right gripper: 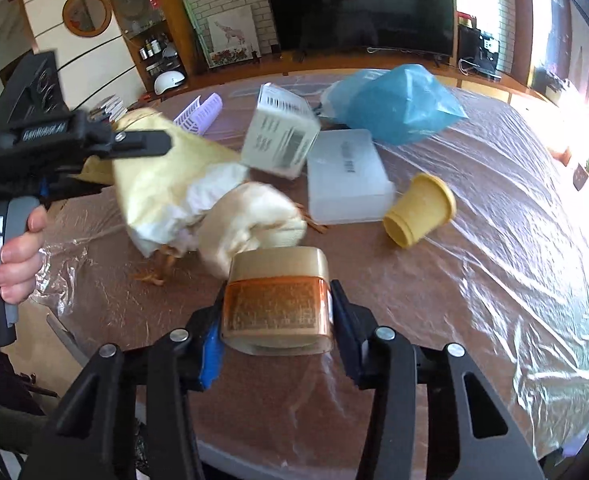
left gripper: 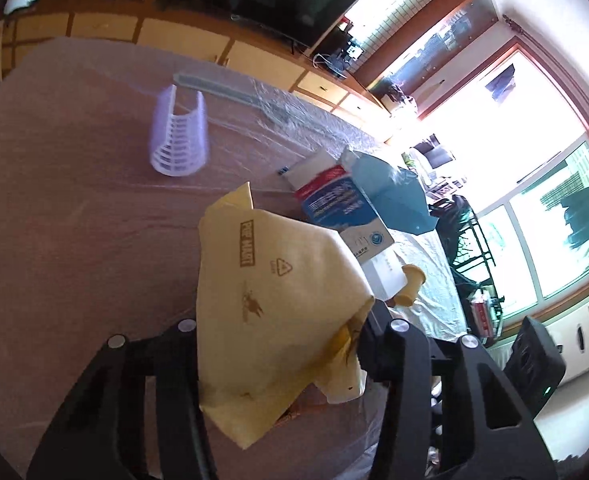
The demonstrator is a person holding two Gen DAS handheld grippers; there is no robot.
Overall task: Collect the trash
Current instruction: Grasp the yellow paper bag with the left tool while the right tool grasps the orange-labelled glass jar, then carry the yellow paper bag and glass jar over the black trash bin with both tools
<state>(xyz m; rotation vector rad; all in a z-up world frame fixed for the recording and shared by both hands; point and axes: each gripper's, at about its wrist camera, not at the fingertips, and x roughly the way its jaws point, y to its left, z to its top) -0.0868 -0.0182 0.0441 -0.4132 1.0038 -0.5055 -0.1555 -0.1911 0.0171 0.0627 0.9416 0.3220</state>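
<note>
In the left wrist view my left gripper point(left gripper: 282, 332) is shut on a crumpled yellow paper bag point(left gripper: 286, 280) printed with brown marks, held just above the table. The right wrist view shows that same left gripper point(right gripper: 134, 164), a hand point(right gripper: 18, 248) on its handle, gripping the yellow paper bag point(right gripper: 162, 176). White and cream crumpled paper point(right gripper: 250, 224) bulges from the bag's lower end. My right gripper point(right gripper: 276, 320) is shut on an orange jar point(right gripper: 278, 308) with a gold lid, both pads pressing its sides.
The table point(right gripper: 494, 240) is covered in clear plastic film. On it are a tipped white carton point(right gripper: 280, 136), a translucent white box point(right gripper: 346, 176), a yellow paper cup point(right gripper: 422, 210) on its side, a blue plastic bag point(right gripper: 394, 104) and a purple slotted basket point(left gripper: 178, 140).
</note>
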